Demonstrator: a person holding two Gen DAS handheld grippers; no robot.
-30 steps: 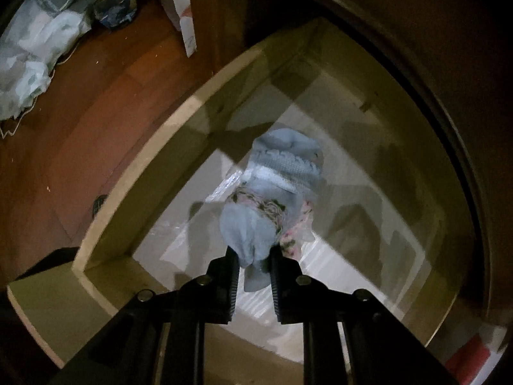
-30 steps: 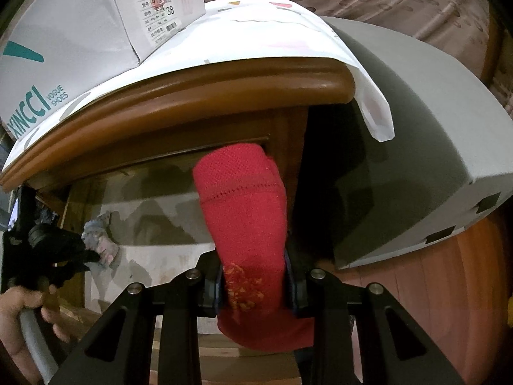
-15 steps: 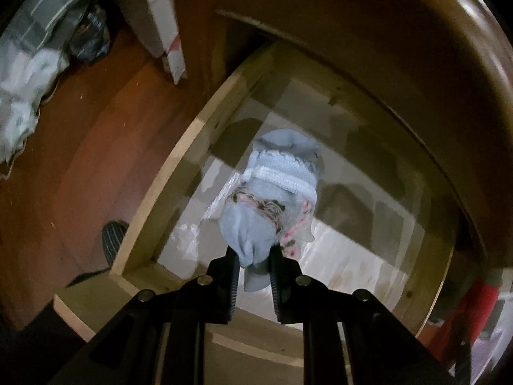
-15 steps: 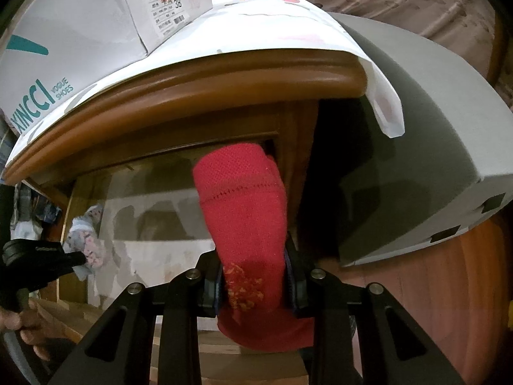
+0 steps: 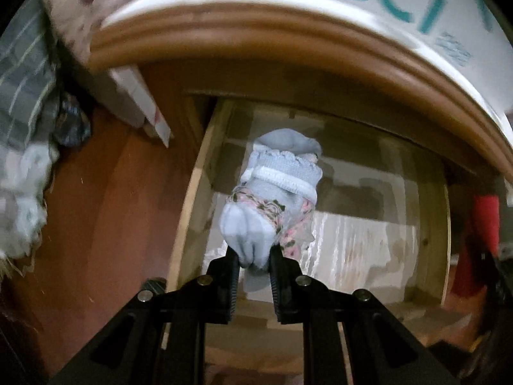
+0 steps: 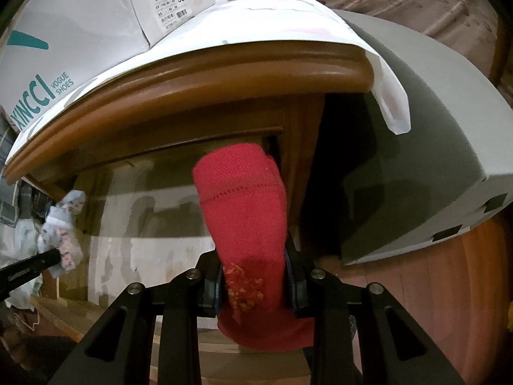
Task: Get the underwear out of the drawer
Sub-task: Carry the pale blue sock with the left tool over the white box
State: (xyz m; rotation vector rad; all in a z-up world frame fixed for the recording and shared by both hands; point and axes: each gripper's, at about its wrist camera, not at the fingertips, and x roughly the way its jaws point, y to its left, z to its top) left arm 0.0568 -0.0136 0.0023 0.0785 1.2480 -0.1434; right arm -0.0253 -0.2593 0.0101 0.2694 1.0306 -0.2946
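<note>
The left gripper is clenched on the lower end of a pale blue bundle of underwear with a flowered pink trim, which hangs in the middle of the left wrist view above the open drawer. The right gripper is clamped on a red garment, which fills the centre of the right wrist view in front of the drawer opening. Both pieces look clear of the drawer floor, so the step in hand is judged to be the carrying away, and the task seems close to done.

To do it well, both grips should stay firm: the blue bundle is pinched only by a small fold between the fingers, and a loose roll like that could slip or unroll if shaken. A smooth lift, without swinging, would suit it.

The wooden edge of the tabletop curves across the top of the left wrist view, with a white shoe box on it, overhanging the drawer. The bundle should be drawn out toward the lower part of the frame, away from that lip, before it goes higher, so the cloth does not catch. The drawer side at centre left is near the bundle too and wants the same care.
</note>
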